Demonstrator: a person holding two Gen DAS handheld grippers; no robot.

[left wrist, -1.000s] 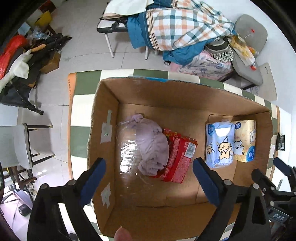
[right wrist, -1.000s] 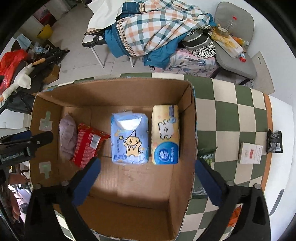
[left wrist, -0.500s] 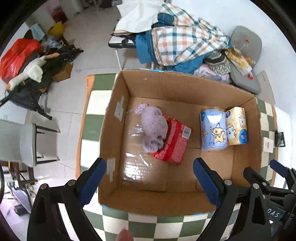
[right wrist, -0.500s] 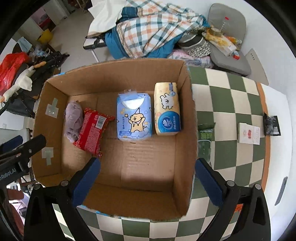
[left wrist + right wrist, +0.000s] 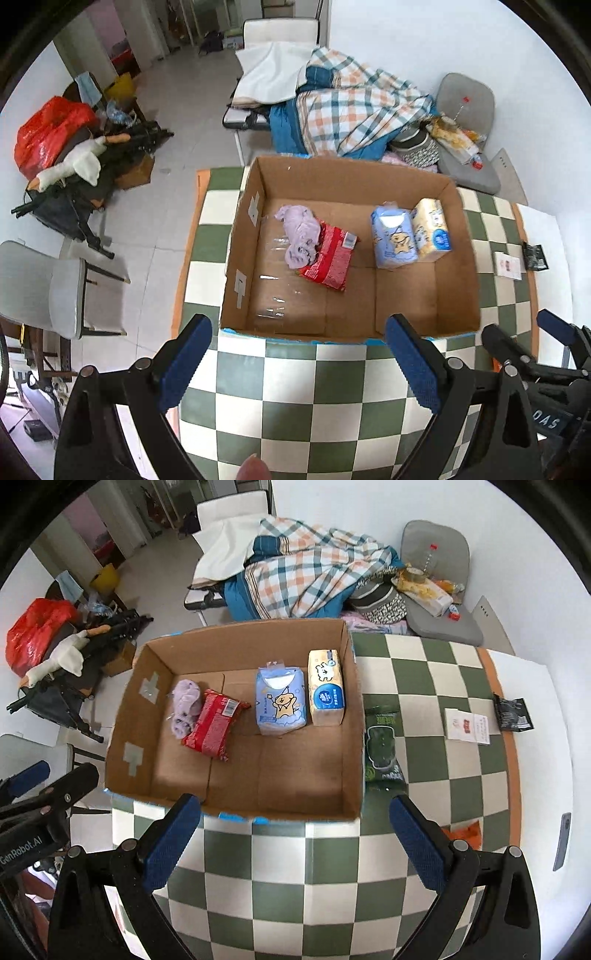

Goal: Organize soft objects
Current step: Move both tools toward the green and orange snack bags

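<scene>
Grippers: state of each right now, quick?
Left gripper: open, holding nothing, above the checkered table.
Right gripper: open, holding nothing, short of the cardboard box.

Cardboard box (image 5: 236, 814) on table (image 5: 424, 672), cloth (image 5: 185, 705) and snack pack (image 5: 214, 724) inside left, two tissue packs (image 5: 301, 696) right

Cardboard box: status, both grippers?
Left gripper open, empty. Right gripper open, empty. Cardboard box holds four soft items. Green packet outside, beside the box wall.
</scene>
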